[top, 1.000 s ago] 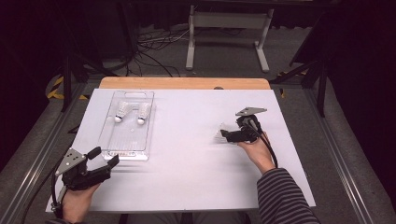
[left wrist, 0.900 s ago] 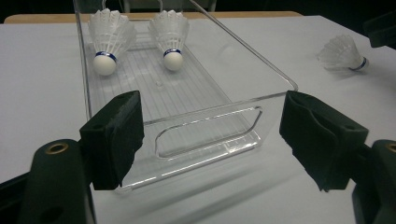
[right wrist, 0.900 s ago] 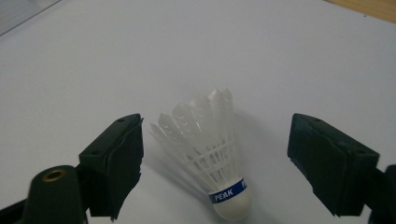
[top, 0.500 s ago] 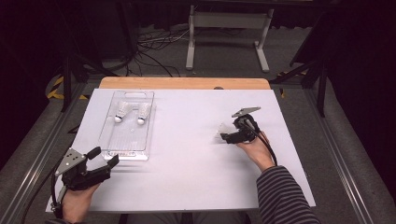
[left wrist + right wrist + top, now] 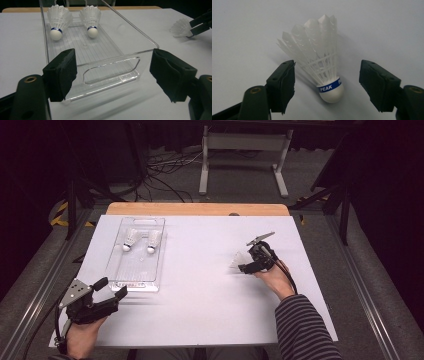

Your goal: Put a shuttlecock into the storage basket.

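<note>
Here the right gripper (image 5: 327, 82) is closing its half-open jaws around, without yet touching, a shuttlecock (image 5: 322, 62) lying on the white table (image 5: 200, 310), a light thing with fragile feathers, likely best pinched at its firm cork base.

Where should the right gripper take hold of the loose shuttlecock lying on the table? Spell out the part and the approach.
Probably best to grip the shuttlecock at its white cork, just below the blue band: solid and rounded, unlike the feather skirt. It lies with the cork toward the right gripper, whose jaws, just closing, already straddle it untouched; come straight in.
</note>
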The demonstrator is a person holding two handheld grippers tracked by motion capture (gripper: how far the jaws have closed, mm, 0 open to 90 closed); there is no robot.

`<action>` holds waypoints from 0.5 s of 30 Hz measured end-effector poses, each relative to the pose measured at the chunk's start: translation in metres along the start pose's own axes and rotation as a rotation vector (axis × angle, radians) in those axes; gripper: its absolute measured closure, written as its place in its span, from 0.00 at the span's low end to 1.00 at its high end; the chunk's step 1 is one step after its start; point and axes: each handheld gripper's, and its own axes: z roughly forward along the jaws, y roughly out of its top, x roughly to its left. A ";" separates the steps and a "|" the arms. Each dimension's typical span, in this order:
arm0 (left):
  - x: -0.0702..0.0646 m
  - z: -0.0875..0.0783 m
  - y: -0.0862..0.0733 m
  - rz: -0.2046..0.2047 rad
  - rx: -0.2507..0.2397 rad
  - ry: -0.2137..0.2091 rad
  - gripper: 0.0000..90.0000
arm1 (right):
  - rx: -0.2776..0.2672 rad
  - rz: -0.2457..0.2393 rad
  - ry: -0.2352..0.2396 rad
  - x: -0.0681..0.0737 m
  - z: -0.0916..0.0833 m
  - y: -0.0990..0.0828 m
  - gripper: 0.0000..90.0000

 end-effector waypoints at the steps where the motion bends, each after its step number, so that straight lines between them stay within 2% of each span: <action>1: 0.000 0.000 0.000 -0.001 0.000 -0.001 0.26 | 0.005 -0.001 -0.001 0.000 0.001 0.000 0.36; 15: -0.001 0.000 0.000 0.001 -0.001 0.000 0.26 | 0.062 -0.030 0.024 0.000 0.008 0.000 0.49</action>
